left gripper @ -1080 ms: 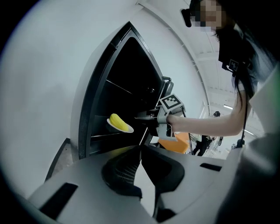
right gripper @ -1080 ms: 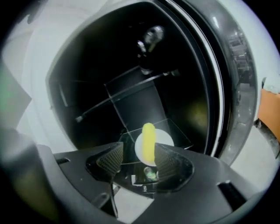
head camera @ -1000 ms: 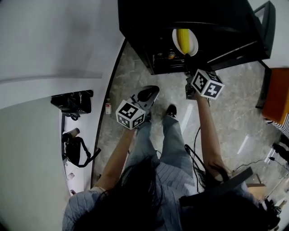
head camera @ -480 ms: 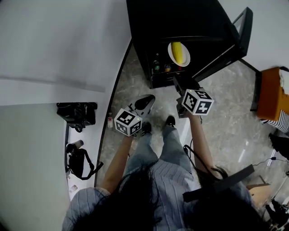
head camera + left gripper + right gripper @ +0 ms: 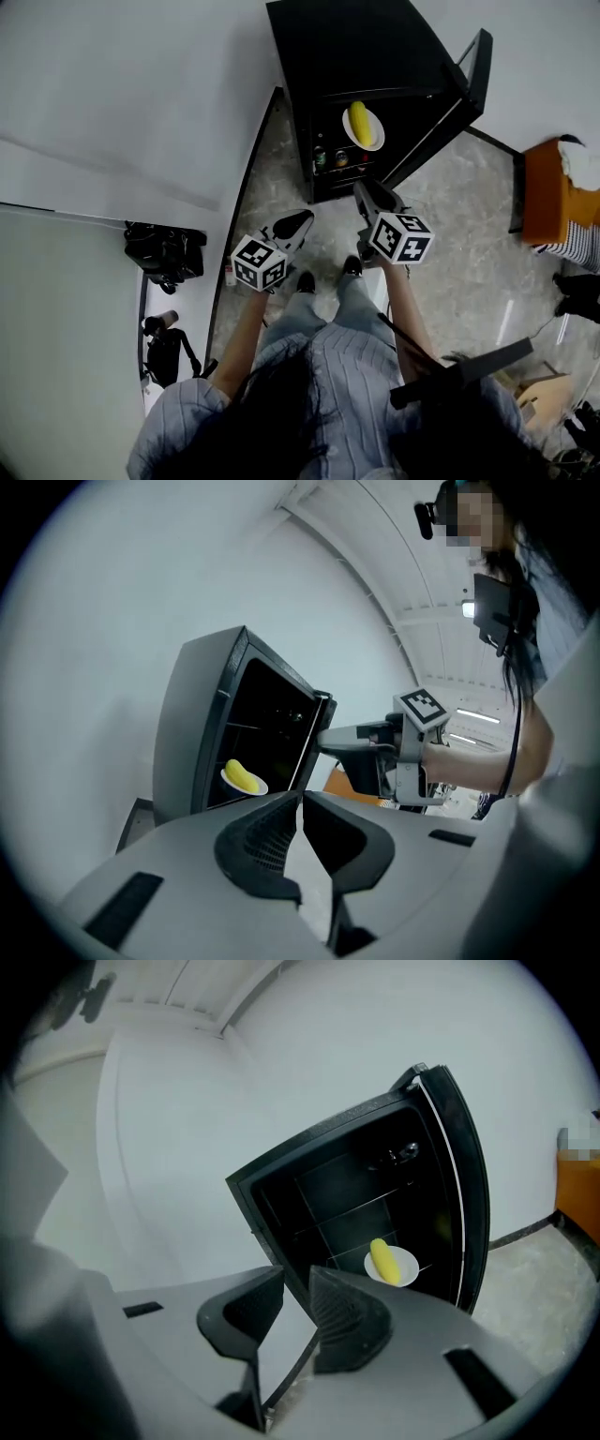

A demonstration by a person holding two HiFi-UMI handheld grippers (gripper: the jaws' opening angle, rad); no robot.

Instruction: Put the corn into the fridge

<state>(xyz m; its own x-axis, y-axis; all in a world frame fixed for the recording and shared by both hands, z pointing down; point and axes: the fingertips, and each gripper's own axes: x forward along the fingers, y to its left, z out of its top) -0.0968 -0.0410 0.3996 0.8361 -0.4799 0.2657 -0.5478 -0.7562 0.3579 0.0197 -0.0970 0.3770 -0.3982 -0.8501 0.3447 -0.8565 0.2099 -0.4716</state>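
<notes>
Lying on a plate, the corn looked light, hard, roly — best held round its middle. At its 6 o'clock, the left gripper was closed and the right gripper had just been closing — both empty.

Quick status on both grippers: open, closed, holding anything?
Left gripper: jaws closed, nothing held.
Right gripper: jaws partly open, have just been closing, nothing between them.

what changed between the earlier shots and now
The right hand-held gripper drew back from the fridge, away from the plate. Its jaws have just been closing, with nothing between them. The corn stays on the plate on the shelf, and the door stays open.
</notes>
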